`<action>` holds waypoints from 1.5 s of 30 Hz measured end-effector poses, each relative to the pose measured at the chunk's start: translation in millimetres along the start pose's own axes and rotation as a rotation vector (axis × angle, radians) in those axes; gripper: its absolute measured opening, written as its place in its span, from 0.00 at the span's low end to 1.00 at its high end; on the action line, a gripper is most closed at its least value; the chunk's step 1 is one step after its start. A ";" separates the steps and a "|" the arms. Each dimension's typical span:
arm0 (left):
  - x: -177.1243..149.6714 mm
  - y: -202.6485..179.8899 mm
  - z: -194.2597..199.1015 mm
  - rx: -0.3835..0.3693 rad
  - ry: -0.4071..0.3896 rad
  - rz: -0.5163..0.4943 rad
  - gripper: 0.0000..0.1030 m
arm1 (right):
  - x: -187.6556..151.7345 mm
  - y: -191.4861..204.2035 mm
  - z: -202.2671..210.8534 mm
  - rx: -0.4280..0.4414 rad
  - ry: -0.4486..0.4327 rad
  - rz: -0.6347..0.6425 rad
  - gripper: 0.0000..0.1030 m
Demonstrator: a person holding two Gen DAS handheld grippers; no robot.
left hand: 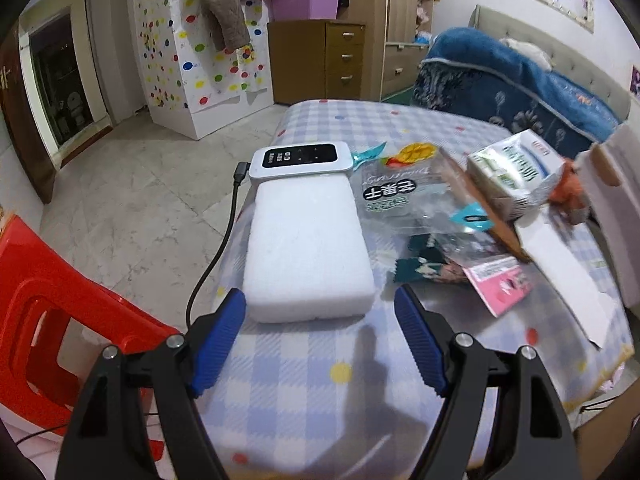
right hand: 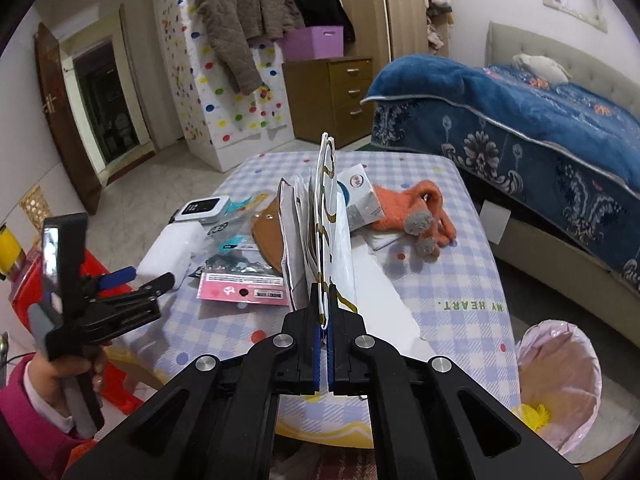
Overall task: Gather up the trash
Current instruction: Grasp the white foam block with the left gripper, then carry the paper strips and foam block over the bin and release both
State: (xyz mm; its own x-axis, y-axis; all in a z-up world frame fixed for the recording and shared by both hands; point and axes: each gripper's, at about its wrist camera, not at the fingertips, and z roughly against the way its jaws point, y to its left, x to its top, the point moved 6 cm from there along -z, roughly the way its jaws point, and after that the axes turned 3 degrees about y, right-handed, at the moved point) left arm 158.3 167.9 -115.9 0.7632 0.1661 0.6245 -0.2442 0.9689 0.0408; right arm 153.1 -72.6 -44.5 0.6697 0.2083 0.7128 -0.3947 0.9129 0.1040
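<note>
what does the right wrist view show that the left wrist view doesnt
Only the right wrist view: the right gripper shut on a white paper bag, the pink-lined trash bin, the whole orange knit item, and the person's hand holding the left gripper.
Only the left wrist view: the black cable and the red stool.
Both: the white foam block, the pink packet and the checked tablecloth.

Take the tabletop point(right hand: 460, 280) with its checked cloth as your mark. On it you see a white device point(left hand: 301, 159) with a black cable point(left hand: 216, 256). Beyond its far end stand a brown drawer cabinet point(right hand: 332, 100) and a purple bin point(right hand: 314, 42). Beside it lies a bed point(right hand: 540, 120) with a blue blanket; a red stool point(left hand: 52, 320) sits on the opposite side.
</note>
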 end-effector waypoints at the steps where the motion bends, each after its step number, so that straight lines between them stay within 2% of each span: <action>1: 1.5 0.0 -3.6 0.020 0.005 -0.002 0.73 | 0.0 -1.7 -1.0 0.000 0.002 -0.003 0.01; 5: 7.1 5.4 -10.3 0.040 0.007 0.025 0.73 | -3.1 -6.8 -3.2 0.001 0.007 -0.019 0.01; 8: 7.8 8.3 -13.2 0.039 0.009 0.021 0.61 | -6.1 -8.7 -3.3 0.008 0.012 -0.028 0.01; 10: 8.0 10.4 -10.1 0.006 -0.005 0.024 0.53 | -8.1 -8.8 -0.6 0.013 0.008 -0.029 0.01; 17: 3.1 9.8 14.9 -0.052 -0.053 0.023 0.46 | -10.9 -10.6 13.4 0.019 -0.012 -0.037 0.01; 23: 7.8 -9.3 72.4 -0.205 -0.119 0.030 0.46 | -10.5 -19.5 29.2 0.028 -0.039 -0.060 0.01; 30: 11.6 -76.3 120.5 -0.335 -0.182 -0.074 0.46 | -20.5 -52.9 49.2 -0.003 -0.066 -0.124 0.01; 39: -3.4 -191.5 123.1 -0.495 -0.151 -0.217 0.46 | -56.7 -134.5 73.9 -0.115 -0.061 -0.258 0.02; 45: -19.5 -266.9 112.8 -0.598 -0.103 -0.306 0.47 | -84.7 -191.3 90.1 -0.198 -0.055 -0.354 0.02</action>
State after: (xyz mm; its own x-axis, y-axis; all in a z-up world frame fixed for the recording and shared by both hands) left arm 141.2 -114.6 -51.0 0.6771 -0.1209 0.7259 0.3686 0.9094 -0.1924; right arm 115.3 -296.6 -62.3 0.7055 -0.1450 0.6937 -0.0137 0.9759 0.2179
